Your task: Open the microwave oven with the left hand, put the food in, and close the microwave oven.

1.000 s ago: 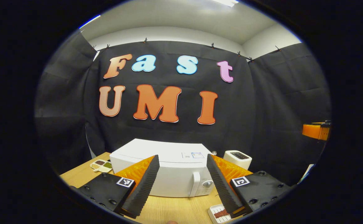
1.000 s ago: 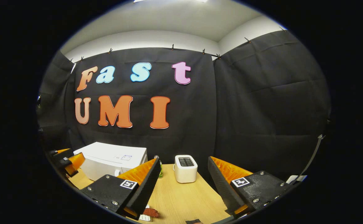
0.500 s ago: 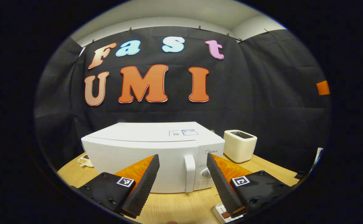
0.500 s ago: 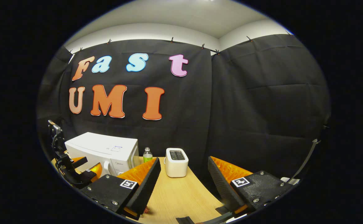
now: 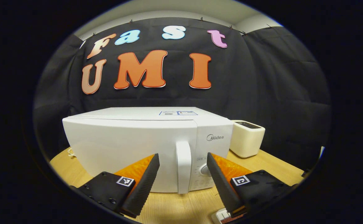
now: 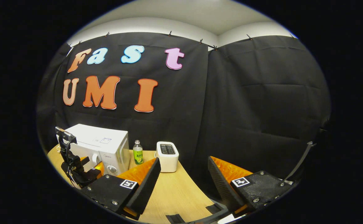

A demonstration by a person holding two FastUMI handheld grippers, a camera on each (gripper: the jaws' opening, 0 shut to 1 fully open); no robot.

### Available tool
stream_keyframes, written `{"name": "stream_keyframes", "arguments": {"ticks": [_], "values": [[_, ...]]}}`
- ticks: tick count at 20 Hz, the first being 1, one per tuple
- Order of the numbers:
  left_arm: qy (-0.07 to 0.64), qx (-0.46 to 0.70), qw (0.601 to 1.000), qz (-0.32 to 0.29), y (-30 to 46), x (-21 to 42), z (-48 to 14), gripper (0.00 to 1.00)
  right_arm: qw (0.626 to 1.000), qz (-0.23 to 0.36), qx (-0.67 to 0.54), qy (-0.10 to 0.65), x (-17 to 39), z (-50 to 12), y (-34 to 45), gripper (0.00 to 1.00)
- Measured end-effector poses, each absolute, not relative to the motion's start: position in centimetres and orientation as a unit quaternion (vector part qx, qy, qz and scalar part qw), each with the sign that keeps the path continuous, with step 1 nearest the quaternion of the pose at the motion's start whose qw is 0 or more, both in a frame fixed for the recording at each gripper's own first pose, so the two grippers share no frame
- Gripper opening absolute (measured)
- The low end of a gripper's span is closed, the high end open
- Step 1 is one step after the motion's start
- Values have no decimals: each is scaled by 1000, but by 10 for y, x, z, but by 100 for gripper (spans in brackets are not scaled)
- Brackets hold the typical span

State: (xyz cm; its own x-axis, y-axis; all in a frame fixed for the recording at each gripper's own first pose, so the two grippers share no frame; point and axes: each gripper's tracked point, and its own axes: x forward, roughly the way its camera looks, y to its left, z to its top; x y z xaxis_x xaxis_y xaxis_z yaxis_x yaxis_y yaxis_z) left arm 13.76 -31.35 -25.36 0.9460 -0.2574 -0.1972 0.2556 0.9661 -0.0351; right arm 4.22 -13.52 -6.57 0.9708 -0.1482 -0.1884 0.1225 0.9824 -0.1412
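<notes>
The white microwave oven (image 5: 131, 146) stands on the wooden surface (image 5: 181, 207) with its door closed, its upright handle (image 5: 183, 166) at 12 o'clock between the wide-open jaws of the left gripper (image 5: 181, 179). The right gripper (image 6: 183, 183) has its jaws open too and holds nothing, with the microwave at its 10 o'clock.

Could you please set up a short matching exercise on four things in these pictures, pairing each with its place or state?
1. microwave door handle
2. toaster
3. bottle
4. right gripper

a. open, over the table
b. between microwave and toaster
c. right of the microwave, slots up
d. between the left gripper's open fingers, untouched

Pairs: 1-d, 2-c, 3-b, 4-a
</notes>
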Motion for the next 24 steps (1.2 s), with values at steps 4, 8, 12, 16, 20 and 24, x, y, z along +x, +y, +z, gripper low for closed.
{"name": "stream_keyframes", "arguments": {"ticks": [4, 8, 12, 16, 20, 24], "values": [[115, -3, 985, -128, -316, 139, -268, 53, 990, -64, -73, 100, 41, -64, -133, 95], [114, 0, 984, -138, -317, 139, -273, 31, 990, -57, -78, 106, 36, -65, -128, 95], [129, -13, 980, -152, -317, 138, -270, 19, 989, -45, -92, 108, 30, -66, -121, 95], [143, -16, 977, -159, -315, 134, -271, 12, 989, -33, -98, 103, 29, -61, -111, 95], [99, 11, 980, -174, -295, 80, -261, 12, 990, -16, -99, 101, 33, -62, -96, 95], [107, 8, 973, -205, -273, 43, -261, 12, 992, 13, -78, 97, 35, -62, -62, 95]]}}
